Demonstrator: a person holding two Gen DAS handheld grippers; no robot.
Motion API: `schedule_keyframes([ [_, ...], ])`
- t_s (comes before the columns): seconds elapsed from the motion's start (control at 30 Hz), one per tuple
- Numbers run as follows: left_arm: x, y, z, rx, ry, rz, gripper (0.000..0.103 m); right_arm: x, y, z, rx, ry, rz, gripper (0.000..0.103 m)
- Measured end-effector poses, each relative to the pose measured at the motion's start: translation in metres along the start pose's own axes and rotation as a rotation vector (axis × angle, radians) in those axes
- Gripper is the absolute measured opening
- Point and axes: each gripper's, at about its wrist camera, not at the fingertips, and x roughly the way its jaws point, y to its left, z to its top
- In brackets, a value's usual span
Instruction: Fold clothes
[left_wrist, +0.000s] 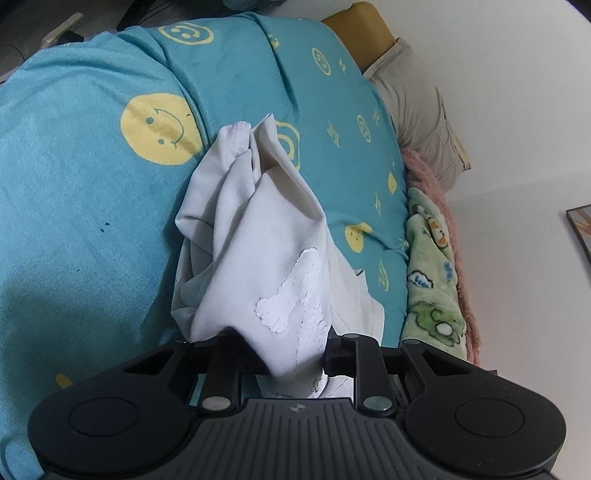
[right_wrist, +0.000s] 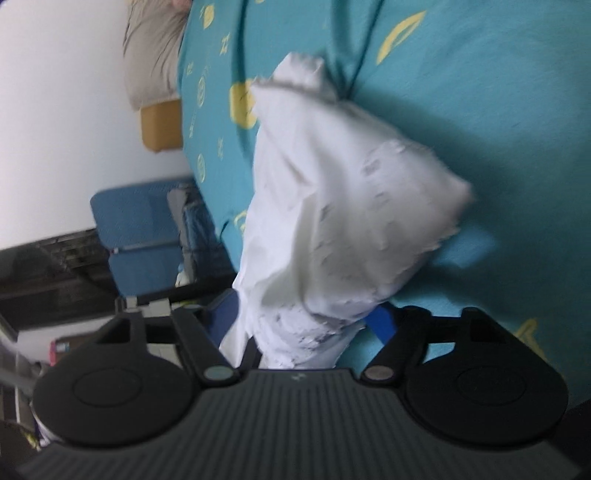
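A crumpled white garment (left_wrist: 258, 236) with a cracked white print lies bunched on the teal smiley-face bedsheet (left_wrist: 92, 206). My left gripper (left_wrist: 291, 354) is shut on a thick fold of it, and the cloth rises from between the black fingers (left_wrist: 343, 350). The right wrist view is blurred. There the same white garment (right_wrist: 332, 206) fills the space between the blue fingertips (right_wrist: 382, 321) of my right gripper (right_wrist: 303, 325). Its jaws stand wide around the bunch, and I see no pinch in the cloth.
A grey pillow (left_wrist: 417, 110) and a tan headboard (left_wrist: 365, 33) lie at the bed's far end by the white wall. A green cartoon blanket (left_wrist: 432, 266) and a pink one (left_wrist: 439, 184) line the wall side. A blue chair (right_wrist: 140, 225) stands beside the bed.
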Motion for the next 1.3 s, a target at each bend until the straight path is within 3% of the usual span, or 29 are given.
schedule_keyframes([
  [0.17,-0.005,0.003,0.001,-0.015,0.002,-0.012,0.025,-0.013,-0.007,-0.001,0.038,-0.064,-0.017,0.067],
  [0.37,-0.012,0.007,0.006,-0.031,-0.015,-0.028,0.025,-0.039,-0.009,0.009,0.019,-0.241,-0.105,0.066],
  [0.57,-0.021,0.019,0.004,-0.053,-0.011,-0.015,0.025,-0.013,-0.012,0.01,0.009,-0.117,-0.12,0.064],
  [0.67,-0.021,0.022,0.005,-0.068,-0.01,-0.01,0.025,-0.012,-0.004,0.01,-0.062,-0.142,-0.14,0.039],
  [0.83,-0.022,0.012,0.004,-0.051,-0.021,-0.002,0.025,-0.012,0.004,0.009,-0.123,-0.173,-0.124,0.023],
  [1.0,-0.023,0.003,0.005,-0.054,-0.034,0.002,0.022,-0.014,0.019,0.005,-0.194,-0.216,-0.097,0.02],
  [1.3,-0.047,-0.022,0.001,-0.059,-0.037,-0.058,0.022,-0.051,0.048,-0.012,-0.286,-0.279,-0.045,0.018],
])
